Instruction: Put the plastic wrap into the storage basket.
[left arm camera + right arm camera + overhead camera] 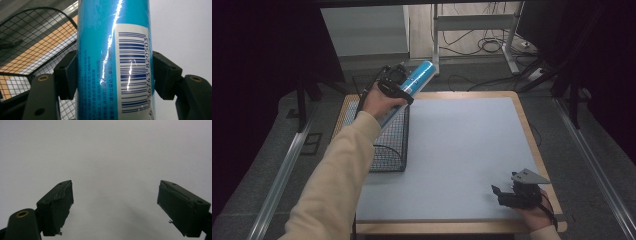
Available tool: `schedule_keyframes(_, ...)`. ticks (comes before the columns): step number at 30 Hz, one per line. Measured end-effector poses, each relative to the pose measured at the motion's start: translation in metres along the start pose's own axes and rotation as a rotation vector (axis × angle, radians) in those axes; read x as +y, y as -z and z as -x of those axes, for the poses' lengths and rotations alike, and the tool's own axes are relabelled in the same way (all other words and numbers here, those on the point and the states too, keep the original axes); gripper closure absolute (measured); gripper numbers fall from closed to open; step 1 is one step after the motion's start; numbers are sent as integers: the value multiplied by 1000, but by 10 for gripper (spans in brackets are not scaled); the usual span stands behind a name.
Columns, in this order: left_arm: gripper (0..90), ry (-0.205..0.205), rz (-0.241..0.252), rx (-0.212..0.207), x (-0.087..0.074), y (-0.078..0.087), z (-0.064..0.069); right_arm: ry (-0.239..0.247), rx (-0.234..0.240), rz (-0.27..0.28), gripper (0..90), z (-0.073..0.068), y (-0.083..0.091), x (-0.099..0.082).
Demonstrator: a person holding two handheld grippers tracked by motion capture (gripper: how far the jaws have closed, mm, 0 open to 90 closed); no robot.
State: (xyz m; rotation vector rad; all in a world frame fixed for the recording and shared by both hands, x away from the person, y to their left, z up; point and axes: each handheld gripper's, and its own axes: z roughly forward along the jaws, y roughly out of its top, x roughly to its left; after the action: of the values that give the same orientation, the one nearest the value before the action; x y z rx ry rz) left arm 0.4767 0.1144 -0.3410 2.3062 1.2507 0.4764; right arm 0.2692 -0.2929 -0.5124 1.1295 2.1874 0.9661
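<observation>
A tall blue can (414,80) with a white barcode label (131,70) is held tilted over the far end of the black wire basket (391,145). My left gripper (398,86) is shut on the blue can (100,60), both pads pressing its sides. The can's lower end reaches down toward the basket's mesh (32,45). My right gripper (504,196) rests low at the table's near right corner, its jaws wide apart with nothing between them (115,205).
The table (457,150) has a pale grey mat with a wooden rim. The basket stands along its left edge. Beyond the far edge are a white frame's legs (472,25) and cables on the floor.
</observation>
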Motion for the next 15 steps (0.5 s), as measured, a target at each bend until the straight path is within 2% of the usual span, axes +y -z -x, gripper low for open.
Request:
schedule_keyframes(3, 322, 7, -9, 16, -2, -3, -4, 1, 0, 1, 138, 0, 0, 0)
schedule_keyframes(15, 322, 35, -29, 31, -10, -18, -17, -1, 1, -3, 138, 0, 0, 0)
